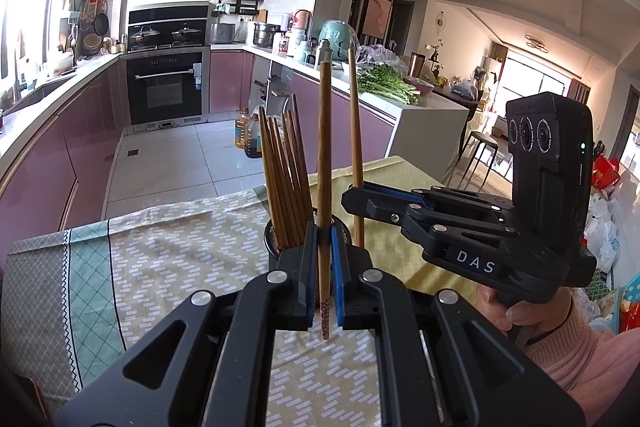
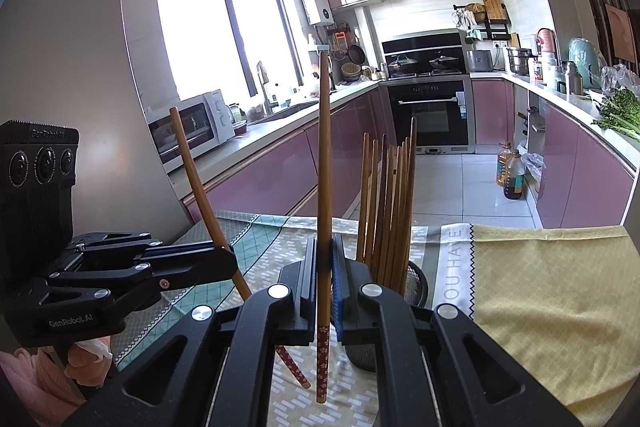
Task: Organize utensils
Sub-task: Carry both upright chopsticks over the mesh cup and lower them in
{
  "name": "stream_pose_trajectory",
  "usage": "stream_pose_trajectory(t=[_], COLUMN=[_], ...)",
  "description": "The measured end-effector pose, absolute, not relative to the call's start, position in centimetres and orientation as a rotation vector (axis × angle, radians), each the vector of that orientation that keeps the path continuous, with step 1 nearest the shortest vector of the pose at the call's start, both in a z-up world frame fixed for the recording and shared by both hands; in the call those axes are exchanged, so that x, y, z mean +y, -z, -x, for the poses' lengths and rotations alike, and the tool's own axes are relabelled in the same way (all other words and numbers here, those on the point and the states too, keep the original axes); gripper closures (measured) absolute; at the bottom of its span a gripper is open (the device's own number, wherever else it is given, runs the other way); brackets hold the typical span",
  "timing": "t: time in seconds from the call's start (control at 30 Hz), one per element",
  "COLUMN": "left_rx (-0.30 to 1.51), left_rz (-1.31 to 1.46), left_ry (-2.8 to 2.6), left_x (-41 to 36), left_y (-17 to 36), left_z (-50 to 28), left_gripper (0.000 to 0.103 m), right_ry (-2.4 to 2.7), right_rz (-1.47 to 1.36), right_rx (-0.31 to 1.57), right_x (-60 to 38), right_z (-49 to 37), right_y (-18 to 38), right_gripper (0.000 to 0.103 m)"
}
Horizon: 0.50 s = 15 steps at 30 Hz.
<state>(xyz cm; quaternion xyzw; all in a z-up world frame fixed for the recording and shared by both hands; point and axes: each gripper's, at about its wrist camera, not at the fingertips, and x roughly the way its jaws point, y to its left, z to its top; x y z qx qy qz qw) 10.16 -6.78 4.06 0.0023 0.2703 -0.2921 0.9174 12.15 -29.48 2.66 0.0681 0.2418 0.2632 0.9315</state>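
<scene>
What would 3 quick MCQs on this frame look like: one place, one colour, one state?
1. Where does the bundle of chopsticks stand?
A. in the holder on the tablecloth
B. in the sink
C. on the floor

2. What colour are the lower cabinet fronts?
A. white
B. pink
C. green

3. What does the left gripper hold?
A. nothing, fingers wide open
B. a spoon
C. one chopstick, upright

Key: 1 A, the sticks rise from the dark cup on the cloth. 2 B, the doors read pink in both views. 3 C, the stick sits clamped between its fingers; the right gripper grips another.
</scene>
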Motion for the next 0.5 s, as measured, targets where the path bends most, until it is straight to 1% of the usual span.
stream_pose_trajectory(t=[0.5], left_rx=[0.461], left_rz=[-0.006], left_ry=[0.6], left_x=[-6.7], left_y=[-7.6], left_z=[-10.2], left_gripper=[0.096], right_ry=[-0.516], right_rz=[-0.154], right_rx=[0.437], right_x=[-29.7], right_z=[-14.2], right_y=[-4.8], right_gripper=[0.097])
